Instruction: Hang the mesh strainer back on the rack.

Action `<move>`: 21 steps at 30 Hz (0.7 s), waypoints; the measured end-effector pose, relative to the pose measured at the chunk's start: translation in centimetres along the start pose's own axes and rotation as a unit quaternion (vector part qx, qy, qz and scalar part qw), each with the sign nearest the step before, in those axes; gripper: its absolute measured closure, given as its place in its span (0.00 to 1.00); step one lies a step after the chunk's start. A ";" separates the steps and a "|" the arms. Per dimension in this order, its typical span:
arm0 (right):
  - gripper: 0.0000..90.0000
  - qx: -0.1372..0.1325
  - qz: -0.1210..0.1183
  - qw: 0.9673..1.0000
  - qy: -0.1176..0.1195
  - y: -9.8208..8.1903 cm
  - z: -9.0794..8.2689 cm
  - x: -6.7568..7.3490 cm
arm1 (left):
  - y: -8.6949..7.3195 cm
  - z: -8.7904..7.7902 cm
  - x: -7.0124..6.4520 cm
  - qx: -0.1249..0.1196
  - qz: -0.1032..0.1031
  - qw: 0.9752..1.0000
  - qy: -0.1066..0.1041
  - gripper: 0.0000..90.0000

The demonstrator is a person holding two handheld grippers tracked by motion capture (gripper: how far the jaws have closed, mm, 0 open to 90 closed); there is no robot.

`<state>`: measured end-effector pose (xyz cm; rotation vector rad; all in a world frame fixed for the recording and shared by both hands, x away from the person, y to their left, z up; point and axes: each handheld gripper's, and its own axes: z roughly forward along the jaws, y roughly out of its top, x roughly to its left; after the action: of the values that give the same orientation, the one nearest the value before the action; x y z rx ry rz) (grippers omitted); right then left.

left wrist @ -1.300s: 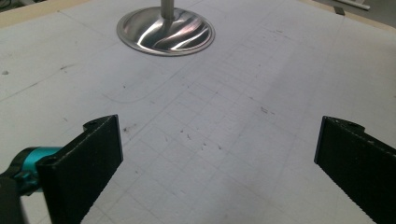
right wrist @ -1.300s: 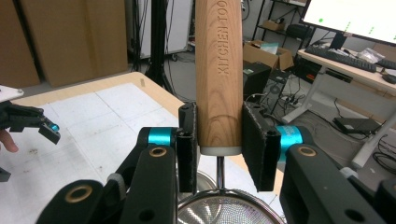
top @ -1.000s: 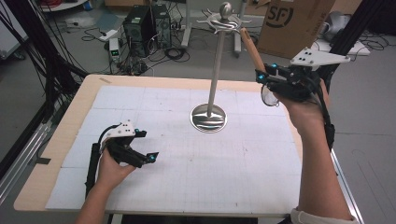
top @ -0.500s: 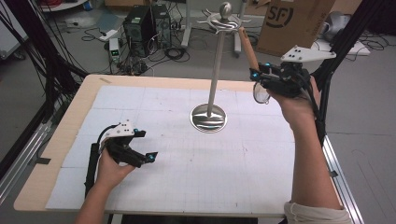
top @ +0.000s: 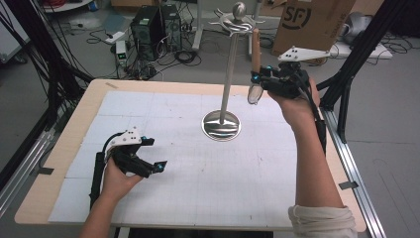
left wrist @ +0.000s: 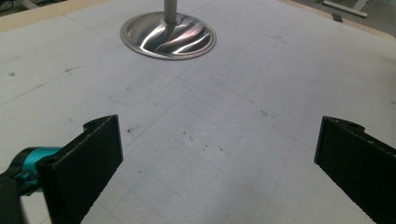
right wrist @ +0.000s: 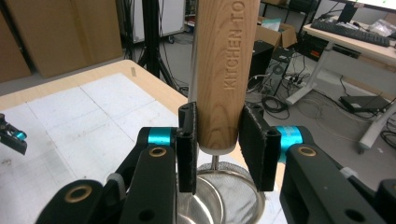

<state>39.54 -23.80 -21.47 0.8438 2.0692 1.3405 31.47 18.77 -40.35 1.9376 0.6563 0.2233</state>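
Note:
A metal stand [top: 229,64] with a round base [top: 221,125] and hooks around a ball top [top: 238,9] rises from the middle of the white mat. My right gripper [top: 258,79] is raised just right of the pole, shut on a small strainer's wooden handle [right wrist: 226,70], which points up toward the hooks; its mesh bowl [right wrist: 219,196] hangs below the jaws. The handle [top: 255,48] and mesh [top: 254,93] also appear in the high view. My left gripper [top: 154,154] rests low on the mat at the front left, open, with nothing between its pads [left wrist: 84,161].
The stand's shiny base [left wrist: 168,36] lies ahead of the left gripper across bare gridded mat [left wrist: 224,116]. Beyond the table's far edge stand a cardboard box [top: 312,22], computer cases [top: 156,22] and cables. Black frame legs [top: 351,74] rise at the right.
My right gripper has carried the strainer left and slightly up, closer to the stand's pole and hooks. The left gripper has stayed still.

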 end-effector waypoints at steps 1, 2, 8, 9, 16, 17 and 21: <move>0.76 -0.001 0.003 1.000 0.000 0.0 0.2 0.0 | 0.0 0.0 0.0 0.000 0.000 1.000 -0.001 0.02; 0.76 0.000 0.002 1.000 -0.001 0.1 0.3 0.0 | 0.0 0.0 0.0 0.001 0.001 1.000 0.000 0.02; 0.76 0.007 0.003 1.000 -0.004 0.4 1.1 0.0 | 0.0 0.0 0.0 0.001 0.002 1.000 0.000 0.02; 0.76 0.007 0.005 1.000 -0.003 0.4 1.2 0.1 | 0.0 0.0 0.0 0.001 0.002 1.000 0.000 0.02; 0.76 0.011 0.007 1.000 -0.005 0.6 1.7 0.2 | 0.0 0.0 0.0 0.000 0.002 1.000 0.000 0.02; 0.76 0.011 0.007 1.000 -0.005 0.6 1.7 0.2 | 0.0 0.0 -0.1 -0.001 0.003 1.000 -0.001 0.02; 0.74 0.017 -0.004 1.000 -0.008 0.6 1.7 0.4 | 0.1 0.0 -0.1 -0.003 0.001 1.000 -0.005 0.02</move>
<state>40.66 -22.30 -21.57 0.8564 2.0859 1.2931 31.42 18.75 -40.27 1.9320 0.6454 0.2169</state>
